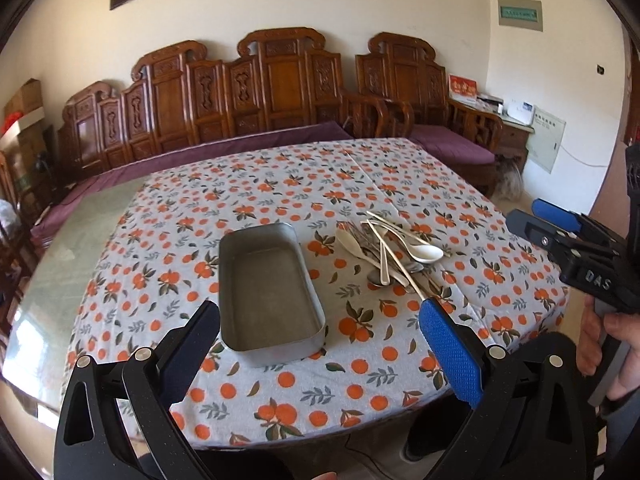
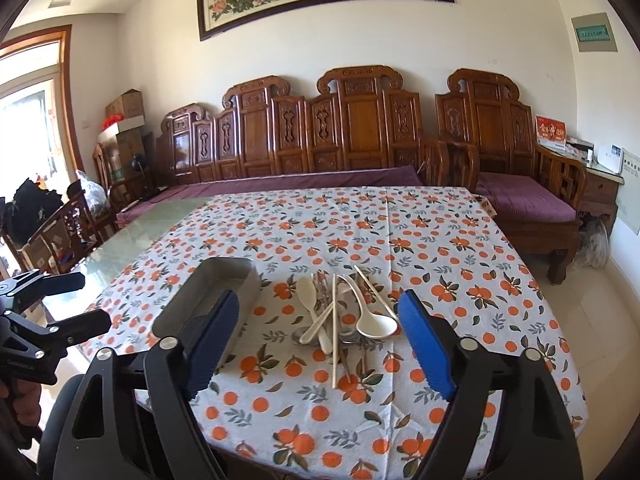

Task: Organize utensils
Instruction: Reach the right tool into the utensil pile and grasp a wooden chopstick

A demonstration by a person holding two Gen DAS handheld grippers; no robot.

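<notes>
An empty grey metal tray (image 1: 276, 350) lies on the orange-print tablecloth (image 1: 280, 184). To its right sits a loose pile of utensils (image 1: 390, 252): white spoons (image 1: 428, 254), metal spoons and pale chopsticks. My left gripper (image 1: 320, 304) hovers open over the tray's near end, nothing between its fingers. In the right wrist view the tray (image 2: 228, 266) is partly hidden behind the left finger, and the utensil pile (image 2: 340, 316) lies just beyond my right gripper (image 2: 320, 296), which stands open and empty. Each gripper also shows in the other view: right gripper (image 1: 536, 220), left gripper (image 2: 80, 300).
The cloth leaves a strip of bare glass tabletop (image 1: 76, 236) on the left. A carved wooden sofa (image 2: 340, 136) with purple cushions runs behind the table. An armchair (image 2: 520, 192) stands at the back right. A person's hand (image 1: 616, 344) holds the right gripper's handle.
</notes>
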